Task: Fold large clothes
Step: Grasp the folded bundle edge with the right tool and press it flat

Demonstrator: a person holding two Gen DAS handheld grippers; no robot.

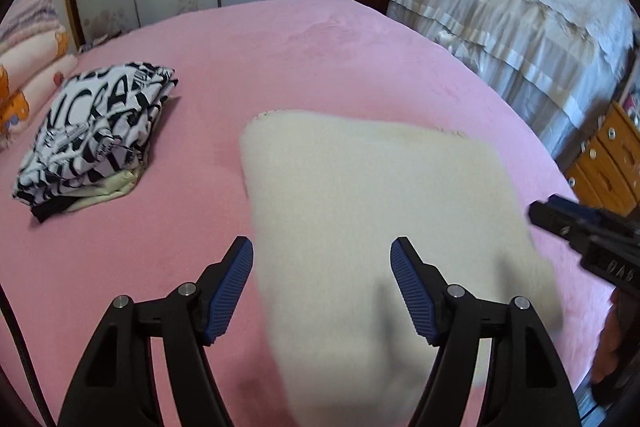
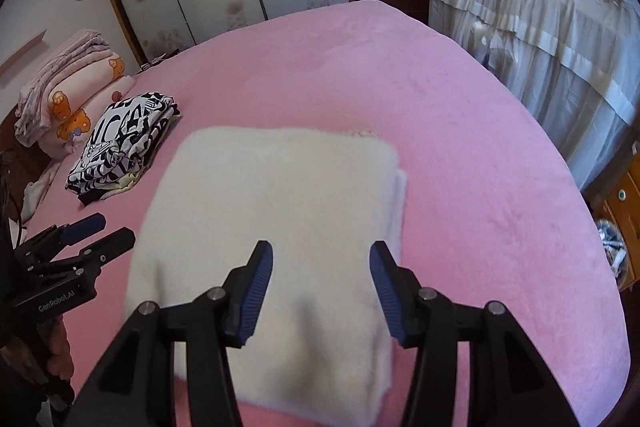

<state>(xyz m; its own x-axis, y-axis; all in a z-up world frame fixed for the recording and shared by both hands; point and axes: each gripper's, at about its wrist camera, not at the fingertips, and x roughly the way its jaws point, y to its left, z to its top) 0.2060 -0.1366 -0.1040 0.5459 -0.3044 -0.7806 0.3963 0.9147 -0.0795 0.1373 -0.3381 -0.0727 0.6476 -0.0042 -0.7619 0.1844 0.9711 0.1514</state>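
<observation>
Both your tongs are spread with nothing pinched. Left gripper (image 1: 322, 259): ribbed blue pads (image 1: 230, 291) on black angular arms, wide gap, hanging above the cream garment (image 1: 360, 195), not touching it as far as I can see. Right gripper (image 2: 320, 263): same build, narrower gap, also over the cream cloth, pads clear of it.

Cream garment sits directly ahead of and under both sets of tips: thick, fuzzy fleece-like fabric, folded into a rough rectangle, doubled layer showing at the edge on your right tong's outer side, a small scalloped trim at the far edge. It lies flat on the pink bed cover (image 1: 340, 59), which is soft, matte and plush-looking.

Beyond your left tong, far-left side: a folded black-and-white printed garment (image 1: 96, 131), thin smooth fabric with bold lettering, stacked on a pale yellow-green piece. Well apart from the cream one.

Past that, a pile of pink bedding (image 2: 68, 87) with cartoon bears.
</observation>
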